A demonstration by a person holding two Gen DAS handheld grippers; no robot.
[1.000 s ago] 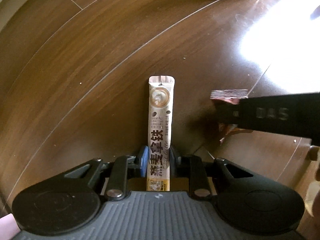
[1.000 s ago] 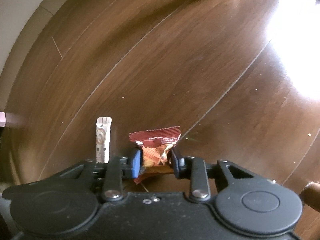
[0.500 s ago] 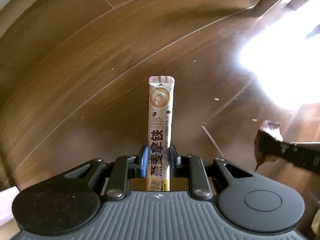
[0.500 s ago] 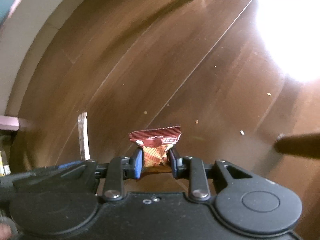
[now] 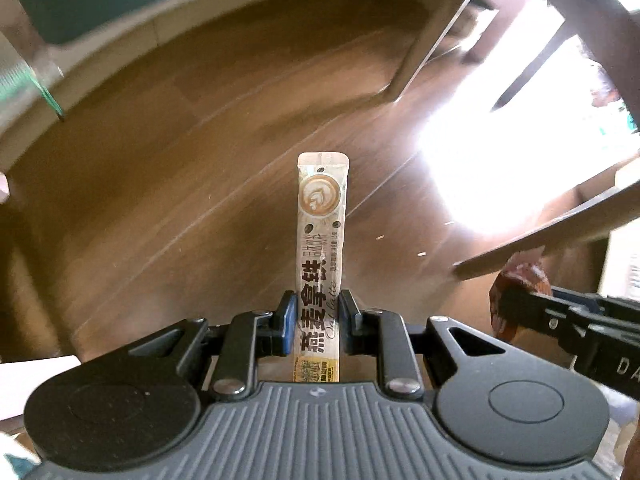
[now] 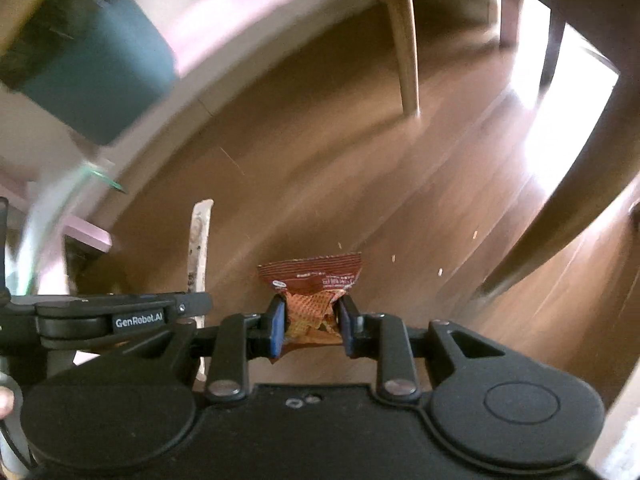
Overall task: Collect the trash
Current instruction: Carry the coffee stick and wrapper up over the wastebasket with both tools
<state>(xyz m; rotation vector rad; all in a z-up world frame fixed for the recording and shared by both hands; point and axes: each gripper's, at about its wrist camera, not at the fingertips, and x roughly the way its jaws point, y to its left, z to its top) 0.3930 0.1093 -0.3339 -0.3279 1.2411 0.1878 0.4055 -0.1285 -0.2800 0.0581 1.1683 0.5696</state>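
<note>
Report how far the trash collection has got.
Picked up: the left gripper is shut on the oat latte sachet, and the right gripper is shut on the red snack wrapper; both are clear of the wooden floor. Left: dropping them, probably into the dark teal bin ahead.

sachet (image 5: 320,256) between left tongs (image 5: 317,322) | wrapper (image 6: 314,304) between right tongs (image 6: 312,330) | bin (image 6: 92,76), perhaps, far left
</note>
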